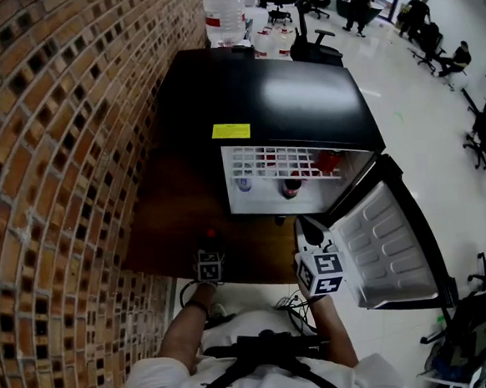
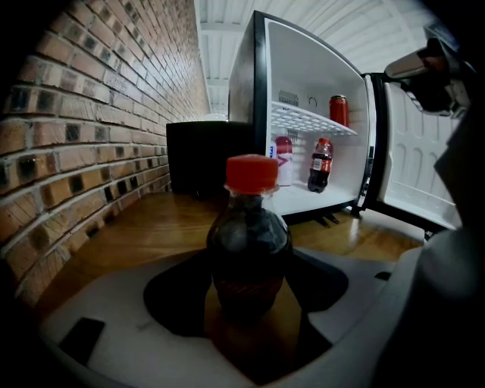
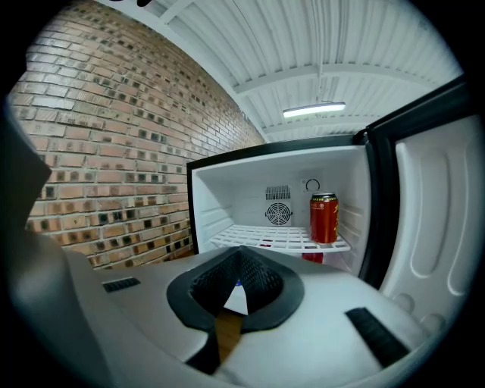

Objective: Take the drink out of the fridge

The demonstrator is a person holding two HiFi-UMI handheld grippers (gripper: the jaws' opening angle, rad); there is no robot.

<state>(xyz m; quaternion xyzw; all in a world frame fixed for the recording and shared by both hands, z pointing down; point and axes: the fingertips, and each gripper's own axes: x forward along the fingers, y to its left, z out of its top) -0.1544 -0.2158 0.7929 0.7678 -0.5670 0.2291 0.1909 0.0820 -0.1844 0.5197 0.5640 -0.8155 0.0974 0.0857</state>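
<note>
A black mini fridge (image 1: 278,102) stands on a wooden table (image 1: 173,211), its door (image 1: 385,236) swung open to the right. My left gripper (image 1: 210,243) is in front of the fridge and shut on a dark cola bottle (image 2: 250,242) with a red cap, held upright over the table. My right gripper (image 1: 306,227) hovers near the door's hinge side, shut and empty (image 3: 239,284). Inside, a red can (image 3: 323,218) sits on the wire shelf. Below it stand another cola bottle (image 2: 320,165) and a pale bottle (image 2: 283,161).
A brick wall (image 1: 48,162) runs along the left. A dark box (image 2: 204,155) sits beside the fridge. Big water jugs (image 1: 225,15) stand behind it. Office chairs and people are far off at the top right. Cables lie on the floor by my feet.
</note>
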